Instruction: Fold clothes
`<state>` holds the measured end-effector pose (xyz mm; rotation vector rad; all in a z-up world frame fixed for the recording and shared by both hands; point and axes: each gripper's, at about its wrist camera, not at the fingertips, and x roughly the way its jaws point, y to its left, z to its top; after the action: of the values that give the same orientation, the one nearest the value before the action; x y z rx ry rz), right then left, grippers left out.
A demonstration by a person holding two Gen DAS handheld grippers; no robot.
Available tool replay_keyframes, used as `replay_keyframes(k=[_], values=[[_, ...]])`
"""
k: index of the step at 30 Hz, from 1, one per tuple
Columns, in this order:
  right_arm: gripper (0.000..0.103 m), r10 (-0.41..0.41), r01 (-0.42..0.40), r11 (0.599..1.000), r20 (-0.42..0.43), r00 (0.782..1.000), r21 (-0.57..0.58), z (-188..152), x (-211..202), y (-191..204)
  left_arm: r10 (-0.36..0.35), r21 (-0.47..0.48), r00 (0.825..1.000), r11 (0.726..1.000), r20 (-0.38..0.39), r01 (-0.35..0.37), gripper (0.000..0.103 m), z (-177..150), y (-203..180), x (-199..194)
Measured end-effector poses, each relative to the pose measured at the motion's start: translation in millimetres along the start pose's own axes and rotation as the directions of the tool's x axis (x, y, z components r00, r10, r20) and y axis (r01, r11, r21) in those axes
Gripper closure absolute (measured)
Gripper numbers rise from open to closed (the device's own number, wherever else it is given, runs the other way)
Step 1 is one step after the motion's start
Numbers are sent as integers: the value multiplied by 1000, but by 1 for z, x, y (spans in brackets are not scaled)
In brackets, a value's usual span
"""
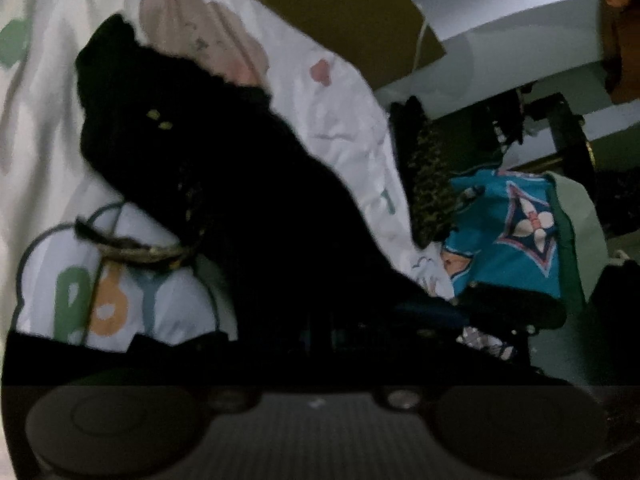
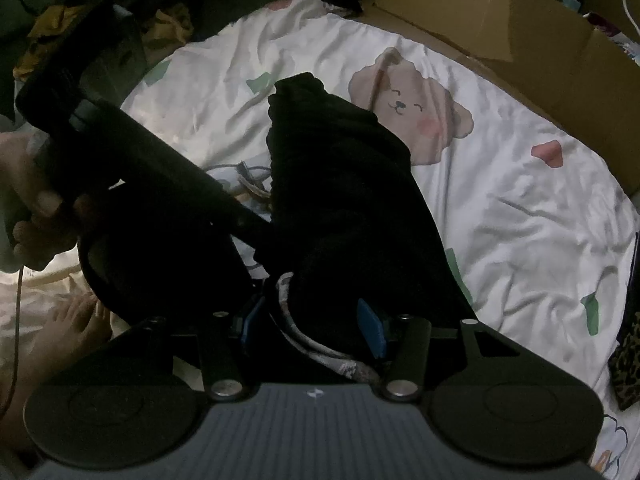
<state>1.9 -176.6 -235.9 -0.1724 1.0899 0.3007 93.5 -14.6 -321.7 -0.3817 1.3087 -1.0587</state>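
A black garment lies stretched along the white printed bedsheet, its far end bunched. Its near end, with a light drawstring, sits between the blue pads of my right gripper, which grips the bunched cloth. A hand holds my left gripper, whose tip meets the garment's left edge. In the left wrist view the black garment covers that gripper's fingers, so how its jaws stand is hidden. A drawstring trails off to the left.
Cardboard boxes border the sheet's far side. A heap of clothes lies at the far left, and a leopard-print cloth at the right edge. A teal garment and leopard cloth sit beside the bed. A bare foot rests near left.
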Motion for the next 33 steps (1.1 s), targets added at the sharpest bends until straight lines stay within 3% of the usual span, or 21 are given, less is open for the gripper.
replay_keyframes(k=[8,14,16,18,24,25,28,29,32,33], values=[[46,-9,9,1000,9,1000,-17,4,0,2,-50,17,998,999,24,50,96,16,-15,-4],[46,-31,30,999,-21,999,-14,-5,8,-4,-15,14,1000,1000,2,15,93,19,-7,-5],[46,-35,34,999,-27,999,-10,-7,9,-6,29,21,1000,999,-4,-29,88,18,-2,-7],[46,-35,35,999,-29,999,-5,-9,10,-9,60,24,998,998,-11,-60,72,16,4,-6],[46,-43,42,999,-34,998,-17,-13,11,-9,11,-53,1000,999,0,-11,45,13,15,-1],[46,-43,43,999,-34,998,-19,-13,11,-9,-1,-73,1000,997,-1,1,44,13,17,1],[46,-44,43,999,-32,999,-18,-12,11,-10,-35,-124,999,992,-21,32,46,10,21,9],[46,-44,43,999,-31,999,-16,-12,11,-10,-38,-124,999,992,-31,34,51,9,21,11],[46,-44,44,999,-26,999,-9,-12,11,-11,-38,-108,999,994,-38,33,88,7,18,13],[46,-44,44,999,-24,999,-6,-11,11,-11,-41,-110,998,993,-37,37,91,7,17,13]])
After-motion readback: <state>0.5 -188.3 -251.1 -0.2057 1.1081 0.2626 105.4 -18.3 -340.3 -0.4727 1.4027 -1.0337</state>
